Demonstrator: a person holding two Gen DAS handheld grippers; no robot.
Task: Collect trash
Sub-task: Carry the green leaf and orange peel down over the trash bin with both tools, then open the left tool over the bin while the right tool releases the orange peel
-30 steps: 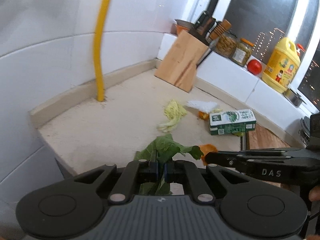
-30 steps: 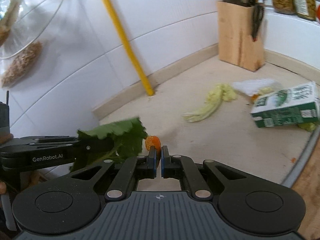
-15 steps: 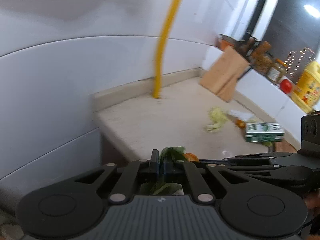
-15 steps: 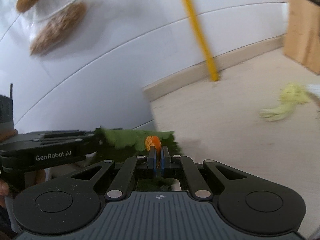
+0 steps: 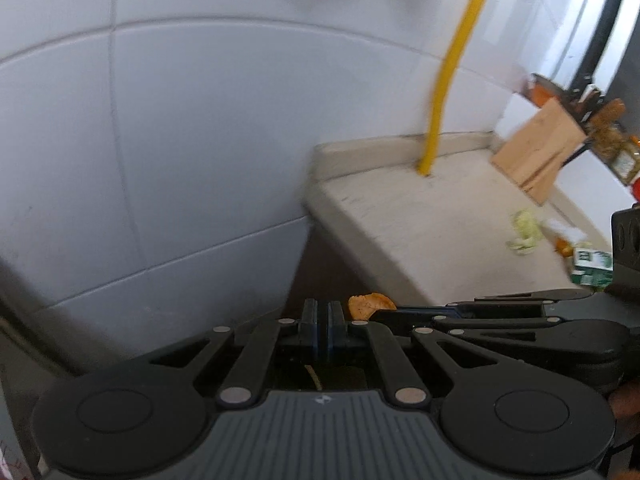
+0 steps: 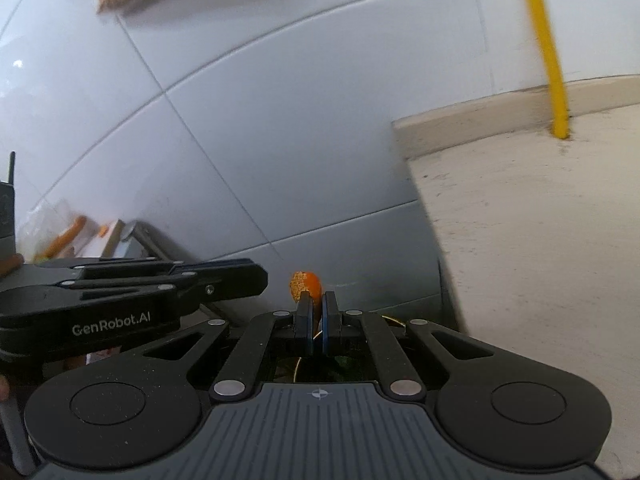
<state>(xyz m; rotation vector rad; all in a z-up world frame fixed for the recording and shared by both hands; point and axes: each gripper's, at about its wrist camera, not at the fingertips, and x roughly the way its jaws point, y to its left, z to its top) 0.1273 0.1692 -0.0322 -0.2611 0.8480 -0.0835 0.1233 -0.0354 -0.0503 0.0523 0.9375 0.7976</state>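
Orange peel (image 6: 307, 285) between right tool (image 6: 317, 320) pads

The left gripper (image 5: 322, 320) has its jaws pressed together; a thin pale stem shows below them, but whether it is pinched cannot be told. Just to its right, the right gripper (image 5: 416, 314) reaches in sideways, an orange peel (image 5: 370, 305) at its tip. Both hang off the end of the counter (image 5: 432, 232), before a white tiled wall (image 5: 180, 140). A yellow pipe (image 5: 452, 68) rises from the counter. Farther along lie a pale cabbage scrap (image 5: 524, 232), a green carton (image 5: 592, 266) and a wooden knife block (image 5: 538, 150).
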